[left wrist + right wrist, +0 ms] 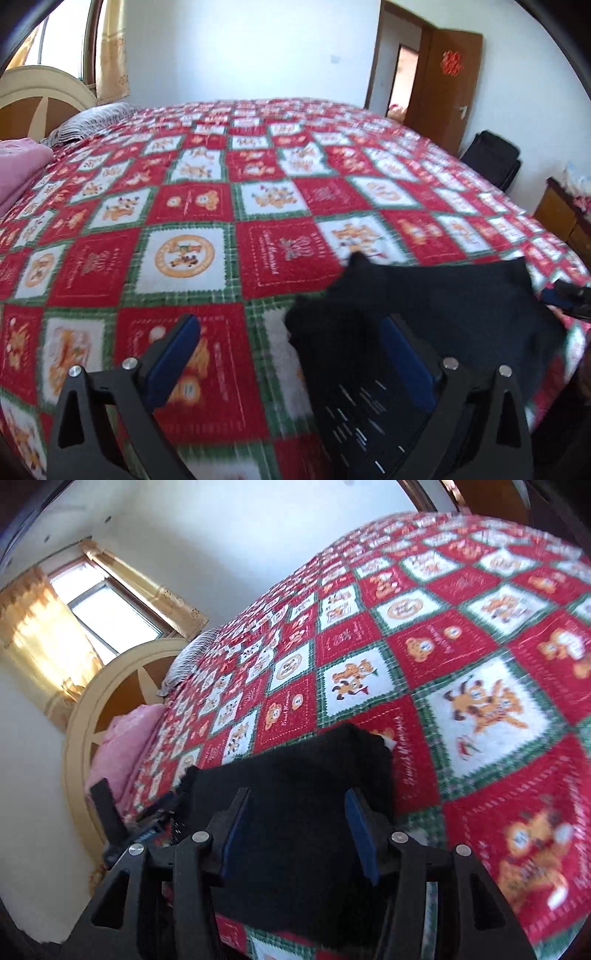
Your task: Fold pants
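My left gripper and right gripper both stand spread over the dark, soft fabric pants, bunched near the edge of the red-checked quilted bedspread. Folding seems barely begun; next I should pinch an edge.

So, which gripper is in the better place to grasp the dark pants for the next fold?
Probably the right gripper: the pants fill the gap between its open fingers. The left gripper has cloth only at its right finger.
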`<act>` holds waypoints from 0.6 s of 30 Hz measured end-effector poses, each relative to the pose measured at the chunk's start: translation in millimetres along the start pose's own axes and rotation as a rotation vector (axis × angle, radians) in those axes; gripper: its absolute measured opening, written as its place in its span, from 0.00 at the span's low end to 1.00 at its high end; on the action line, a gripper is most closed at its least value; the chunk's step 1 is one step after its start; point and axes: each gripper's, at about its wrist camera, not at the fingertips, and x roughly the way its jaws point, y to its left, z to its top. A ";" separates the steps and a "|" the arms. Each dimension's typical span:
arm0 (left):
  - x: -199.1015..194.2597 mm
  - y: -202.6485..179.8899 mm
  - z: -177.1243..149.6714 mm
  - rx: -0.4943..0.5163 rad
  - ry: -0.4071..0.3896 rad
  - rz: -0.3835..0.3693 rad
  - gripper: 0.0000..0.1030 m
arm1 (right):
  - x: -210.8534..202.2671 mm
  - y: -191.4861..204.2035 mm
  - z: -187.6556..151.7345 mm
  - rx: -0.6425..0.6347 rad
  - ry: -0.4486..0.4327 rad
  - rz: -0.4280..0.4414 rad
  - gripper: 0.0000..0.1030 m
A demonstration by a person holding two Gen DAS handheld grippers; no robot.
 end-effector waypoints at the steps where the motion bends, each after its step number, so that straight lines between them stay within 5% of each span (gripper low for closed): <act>1: -6.2 -2.2 -1.6 0.002 -0.008 -0.015 0.98 | -8.2 5.2 -5.5 -0.037 -0.008 -0.021 0.52; 8: 8.0 -11.5 -35.9 0.048 0.080 -0.015 0.98 | -12.4 18.2 -43.1 -0.187 0.062 -0.105 0.53; 18: 2.1 -8.8 -36.0 0.032 0.053 -0.011 1.00 | -20.5 13.1 -41.8 -0.185 0.019 -0.083 0.53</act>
